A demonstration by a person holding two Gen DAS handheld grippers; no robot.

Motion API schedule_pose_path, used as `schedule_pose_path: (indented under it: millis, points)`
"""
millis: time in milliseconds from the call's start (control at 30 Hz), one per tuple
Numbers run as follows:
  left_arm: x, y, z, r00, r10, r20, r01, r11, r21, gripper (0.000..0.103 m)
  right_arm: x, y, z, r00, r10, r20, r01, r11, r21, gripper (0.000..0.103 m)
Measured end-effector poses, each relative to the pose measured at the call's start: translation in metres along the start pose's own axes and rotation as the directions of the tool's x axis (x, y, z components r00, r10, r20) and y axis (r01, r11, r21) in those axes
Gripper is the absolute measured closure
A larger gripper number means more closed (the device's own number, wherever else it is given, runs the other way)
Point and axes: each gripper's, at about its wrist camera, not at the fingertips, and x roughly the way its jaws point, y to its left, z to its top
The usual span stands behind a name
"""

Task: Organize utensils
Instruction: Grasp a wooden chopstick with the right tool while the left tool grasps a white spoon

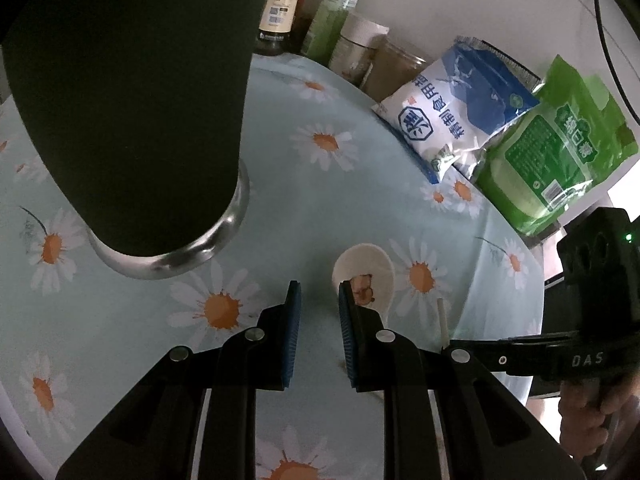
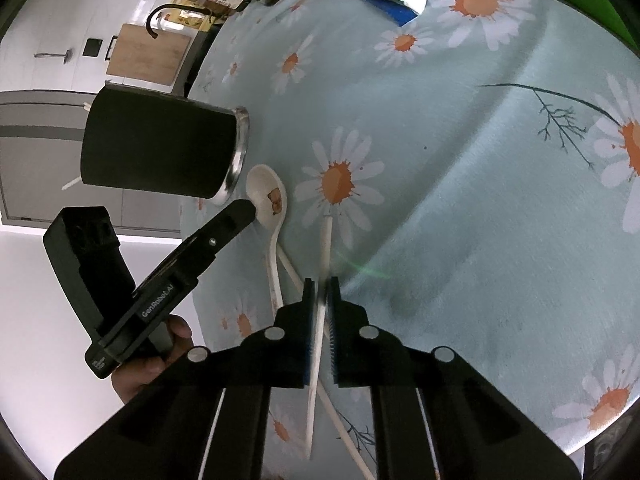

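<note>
Your right tongs (image 2: 320,312) are closed on a white chopstick (image 2: 325,248). It sticks out in front of them and also back under them. A second chopstick (image 2: 290,268) lies on the table (image 2: 460,200), crossing under the first one.

Your left tongs (image 1: 319,308) are open and hold nothing. Their side reads "GenRobot.AI" in the right view. The white spoon (image 1: 366,276) lies on the table just past their right finger (image 1: 347,320). It has a little brown bear picture in its bowl.

A bit farther stands the black cup (image 1: 132,120) with a shiny rim. It has white sticks in it.

At the back of the daisy cloth are a blue and white bag (image 1: 452,108), a green bag (image 1: 552,148) and some bottles (image 1: 280,4). Their writing is Chinese.
</note>
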Motion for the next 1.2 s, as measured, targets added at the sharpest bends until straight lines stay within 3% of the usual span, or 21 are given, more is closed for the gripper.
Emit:
schedule_pose_path:
  millis: [567,667,700,1200]
  points:
    - [0.010,-0.008,0.006,0.999,-0.022,-0.037,0.024,0.998,0.051,0.085,-0.011,-0.002,0.000,0.999,-0.017,0.043,0.017,1.000,-0.006,0.097]
    - [0.010,-0.011,0.007,0.999,-0.017,-0.040,0.020,0.998,0.065,0.088,-0.016,-0.001,0.001,0.998,-0.019,0.053,0.020,1.000,-0.010,0.097]
    - [0.010,-0.012,0.007,0.999,-0.021,-0.043,0.024,0.997,0.071,0.095,-0.018,-0.001,0.001,0.998,-0.020,0.056,0.020,1.000,-0.011,0.097]
    - [0.003,-0.019,0.010,1.000,-0.017,-0.004,0.018,0.992,0.126,0.101,-0.038,0.009,-0.001,0.995,-0.020,0.096,0.024,0.999,-0.043,0.097]
